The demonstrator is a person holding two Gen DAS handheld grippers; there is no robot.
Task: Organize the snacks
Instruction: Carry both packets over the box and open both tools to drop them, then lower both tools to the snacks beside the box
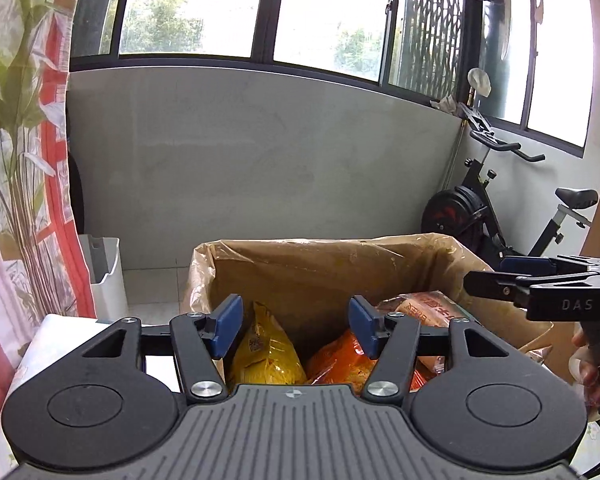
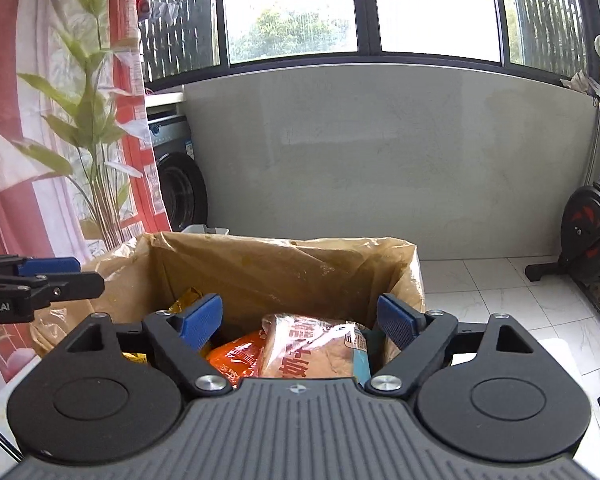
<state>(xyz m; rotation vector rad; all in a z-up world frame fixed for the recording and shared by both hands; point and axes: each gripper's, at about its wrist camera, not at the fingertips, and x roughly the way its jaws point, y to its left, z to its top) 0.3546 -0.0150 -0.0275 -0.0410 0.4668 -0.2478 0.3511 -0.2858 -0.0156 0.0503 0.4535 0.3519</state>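
Grey wall and windows ahead, exercise bike (image 1: 500, 208) to the right, leafy curtain (image 1: 24, 140) on the left. Nothing blocks the box (image 1: 324, 268), cardboard w/ crinkly plastic liner. Inside: glossy yellow bag (image 1: 266, 352), orange bag (image 2: 236, 354), clear-wrapped bread pack (image 2: 312, 350). My left gripper (image 1: 296, 326) is partly open, holding nothing; right gripper (image 2: 300, 320) is wide open, also empty, both over the box.

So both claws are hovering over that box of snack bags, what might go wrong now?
The thin plastic liner drapes over the cardboard box rim, so a finger could snag it. The yellow bag, orange bag and clear packet overlap, so the open left gripper or right gripper might pinch two together.
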